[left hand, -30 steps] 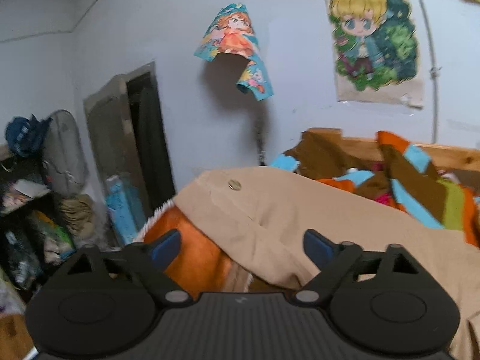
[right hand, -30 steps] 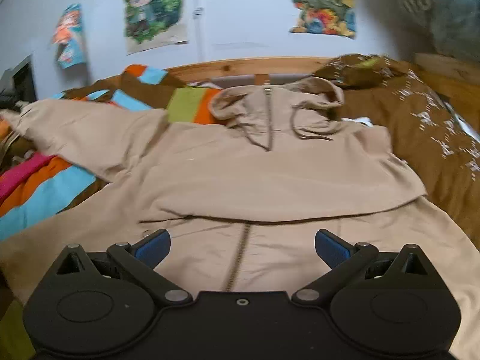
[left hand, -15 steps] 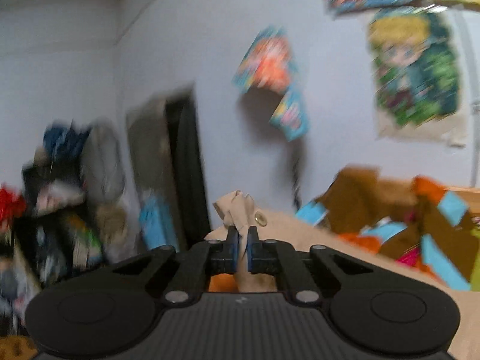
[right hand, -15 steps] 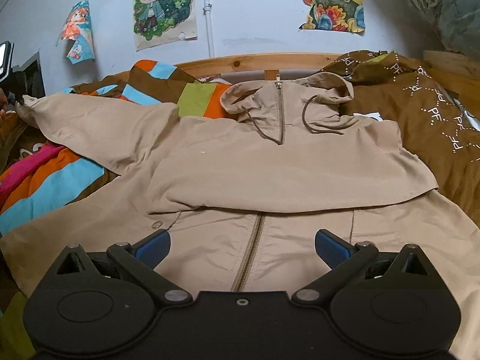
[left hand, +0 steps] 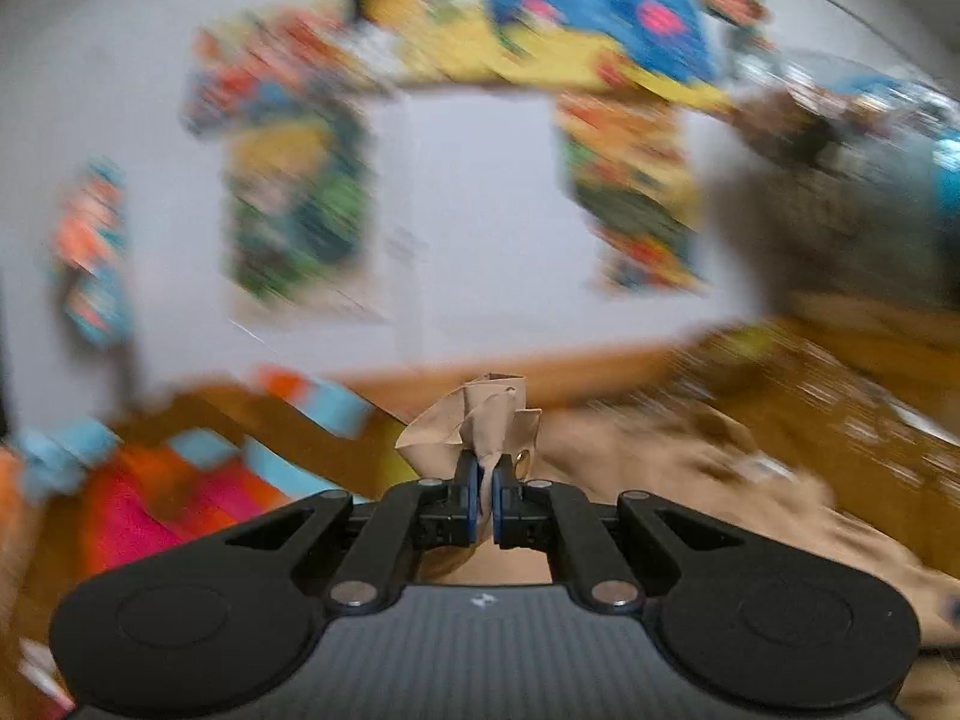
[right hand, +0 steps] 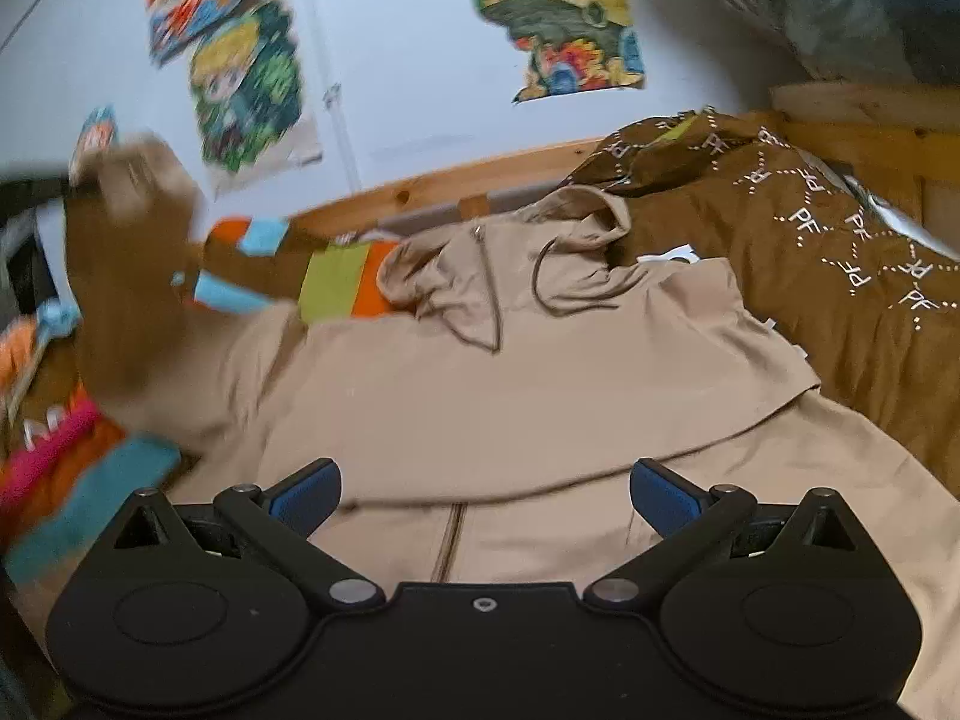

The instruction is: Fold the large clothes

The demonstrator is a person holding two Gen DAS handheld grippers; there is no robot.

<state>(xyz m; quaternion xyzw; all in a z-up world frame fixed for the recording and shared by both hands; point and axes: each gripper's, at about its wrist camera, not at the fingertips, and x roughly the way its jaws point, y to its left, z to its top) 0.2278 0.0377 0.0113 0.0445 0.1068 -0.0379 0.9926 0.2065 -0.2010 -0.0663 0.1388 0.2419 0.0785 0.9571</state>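
Note:
A large beige hooded jacket [right hand: 540,384] lies front-up on the bed, its hood toward the headboard and its zip running down the middle. My left gripper [left hand: 485,501] is shut on the jacket's sleeve cuff [left hand: 480,420], which bunches up above the pads. In the right wrist view that sleeve [right hand: 126,264] is lifted off the bed at the left, blurred. My right gripper [right hand: 483,495] is open and empty, low over the jacket's lower front near the zip.
A brown patterned blanket [right hand: 840,252] lies to the right of the jacket. A striped orange, blue and pink blanket [right hand: 54,468] lies to the left. The wooden headboard [right hand: 420,192] and a wall with posters [right hand: 564,24] stand behind.
My left gripper closed on the sleeve cuff, lifted it and swung right, from facing the doorway to facing the headboard wall. The right gripper stayed open and shifted slightly over the jacket.

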